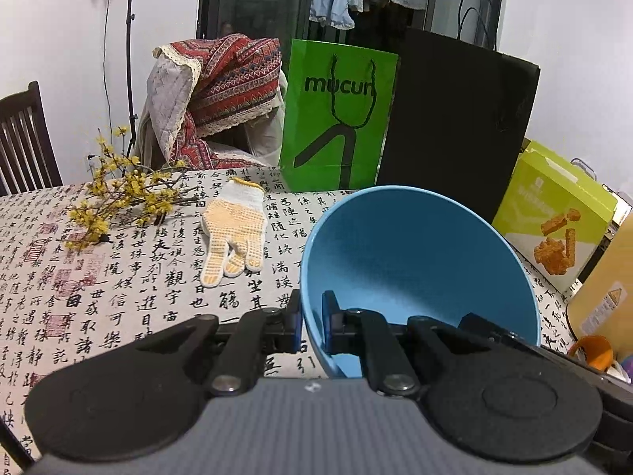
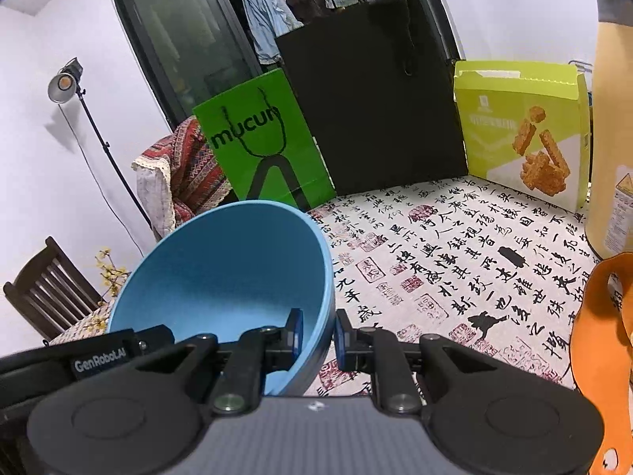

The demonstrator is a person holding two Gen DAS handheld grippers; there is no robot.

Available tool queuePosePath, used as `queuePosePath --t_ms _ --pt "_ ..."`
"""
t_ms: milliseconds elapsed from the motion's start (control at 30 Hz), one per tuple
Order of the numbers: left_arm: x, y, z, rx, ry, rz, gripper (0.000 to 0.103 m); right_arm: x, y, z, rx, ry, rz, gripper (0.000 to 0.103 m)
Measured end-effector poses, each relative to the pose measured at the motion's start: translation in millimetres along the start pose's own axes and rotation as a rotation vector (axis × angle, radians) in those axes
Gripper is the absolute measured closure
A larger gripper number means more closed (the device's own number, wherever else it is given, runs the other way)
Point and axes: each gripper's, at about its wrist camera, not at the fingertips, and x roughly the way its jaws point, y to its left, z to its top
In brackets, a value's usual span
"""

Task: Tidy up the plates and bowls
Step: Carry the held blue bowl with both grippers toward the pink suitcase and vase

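In the left wrist view, the left claw (image 1: pixel 311 322) sits at the lower middle of the frame, clamped on the near left rim of a round light blue plastic bowl (image 1: pixel 419 261), one blue pad inside the wall and one outside. The bowl is tilted with its open side facing the camera and fills the centre right of the frame, above the counter (image 1: pixel 118 301), which is covered with a white cloth printed with black calligraphy and red seals. A white and yellow dotted work glove (image 1: pixel 233 229) lies flat on the cloth at centre left, and a sprig of small yellow flowers (image 1: pixel 118 194) lies to the left of it. At the back stand a bright green paper bag (image 1: pixel 336 118), a tall black paper bag (image 1: pixel 459 126) and, at the right, a lime green snack box (image 1: pixel 554 213).

In the right wrist view, the right claw (image 2: pixel 318 334) is at the lower middle, closed narrowly on the bowl's right rim, its pads on either side of the wall. The bowl occupies the lower left of the frame, tilted and off the cloth. Part of the other claw's black body, marked with white lettering, shows at the lower left edge by the bowl's rim. An orange plastic object (image 2: pixel 605 340) fills the lower right edge. A studio lamp on a stand (image 2: pixel 65 83) stands at the upper left.
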Motion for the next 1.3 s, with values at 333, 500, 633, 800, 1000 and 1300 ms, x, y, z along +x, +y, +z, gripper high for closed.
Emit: queuePosePath --t_ms 333,500,633,800,1000,1300 --pt "-23.0 22.6 -13.4 -0.010 0.001 -0.020 0.093 -21.6 18.8 -19.7 -0.028 -0.037 0.005 0.088" --pt "-32.8 32.9 -20.8 -0.011 -0.006 -0.020 0.093 -28.6 27.7 -28.7 -0.045 -0.042 0.010 0.088" --pt "-41.0 40.3 -25.4 -0.009 -0.017 -0.018 0.093 -33.7 34.6 -36.2 -0.052 -0.049 0.016 0.088" --pt "-49.9 49.3 -30.1 -0.015 -0.027 -0.024 0.092 -40.5 41.3 -44.1 -0.056 -0.056 0.025 0.088" --pt "-60.3 56.5 -36.1 -0.011 -0.034 -0.013 0.092 -48.3 48.5 -51.7 -0.064 -0.064 0.036 0.088" --pt "-78.1 69.1 -44.4 -0.018 -0.051 -0.004 0.092 -58.9 59.7 -61.3 -0.084 -0.072 0.059 0.088"
